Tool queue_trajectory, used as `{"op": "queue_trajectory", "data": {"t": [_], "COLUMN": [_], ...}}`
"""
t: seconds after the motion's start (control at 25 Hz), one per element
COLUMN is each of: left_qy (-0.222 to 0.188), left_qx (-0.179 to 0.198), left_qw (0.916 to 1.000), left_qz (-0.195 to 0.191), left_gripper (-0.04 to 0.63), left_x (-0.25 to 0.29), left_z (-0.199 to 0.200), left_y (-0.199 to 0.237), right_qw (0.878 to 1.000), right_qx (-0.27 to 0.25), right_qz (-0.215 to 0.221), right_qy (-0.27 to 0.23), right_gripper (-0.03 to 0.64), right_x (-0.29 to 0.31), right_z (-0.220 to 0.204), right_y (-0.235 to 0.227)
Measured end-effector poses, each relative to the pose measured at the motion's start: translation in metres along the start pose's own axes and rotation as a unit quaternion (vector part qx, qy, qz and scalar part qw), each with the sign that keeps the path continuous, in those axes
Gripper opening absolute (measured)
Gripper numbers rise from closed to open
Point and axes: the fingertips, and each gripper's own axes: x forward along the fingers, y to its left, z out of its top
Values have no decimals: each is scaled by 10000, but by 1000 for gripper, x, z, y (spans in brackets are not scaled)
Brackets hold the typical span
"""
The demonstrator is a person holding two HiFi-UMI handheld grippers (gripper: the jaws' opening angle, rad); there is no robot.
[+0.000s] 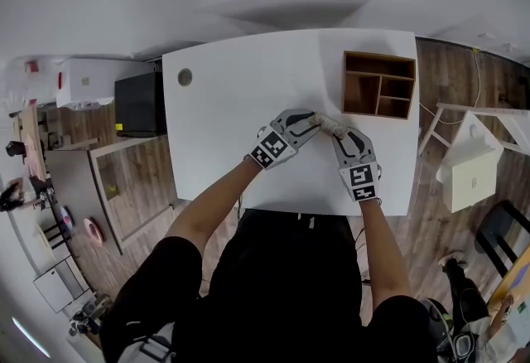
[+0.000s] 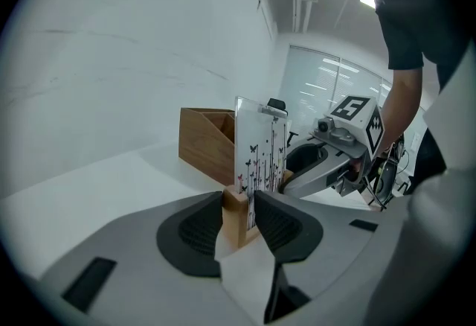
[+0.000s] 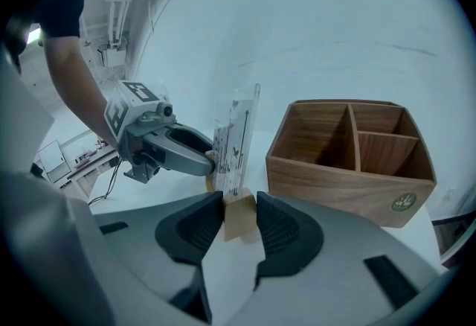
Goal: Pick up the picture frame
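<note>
The picture frame (image 1: 328, 125) is a clear upright panel printed with butterflies and stems (image 2: 260, 144), set in a small wooden base (image 3: 239, 217). It stands on the white table (image 1: 240, 104), close to a wooden organizer. My left gripper (image 1: 313, 118) comes at one end of the base, and its pads (image 2: 199, 231) press on the wood from both sides. My right gripper (image 1: 336, 132) holds the opposite end (image 3: 239, 219) the same way. Each gripper shows in the other's view, with the panel standing between them.
A wooden organizer (image 1: 356, 61) with open compartments sits at the table's far right, just beyond the frame (image 3: 335, 183). A round cable hole (image 1: 185, 77) marks the far left corner. Around the table are a black cabinet (image 1: 139, 104) and white furniture (image 1: 468, 171).
</note>
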Motion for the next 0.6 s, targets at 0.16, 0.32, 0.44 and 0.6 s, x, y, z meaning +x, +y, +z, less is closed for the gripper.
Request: {"op": "queue_trajectory", "data": {"t": [0.16,0.32,0.44,0.6], "left_qy": [-105,-295,-475,-587], "left_qx": [-5,-46,-224,-389], "left_qw": [9999,9993,9980,9963], "left_qz": [67,245,346,485], "left_gripper": [140,138,138,134], "left_x": [-11,-29,-50,-82], "left_z": [5,16,18,11], "left_y": [-6,-5,-7,-10], "right_qw": [10000,9995,9988,9976], "right_qx": [-31,-222,-339,-470], "right_qz": [54,164,279,453], "right_qy": [-76,-139,-194,-237], "right_gripper": [149,149,149,149], "right_x": [-9,-12,-14,-15], "right_z": [9,24,37,49], "right_y": [7,16,32,59]}}
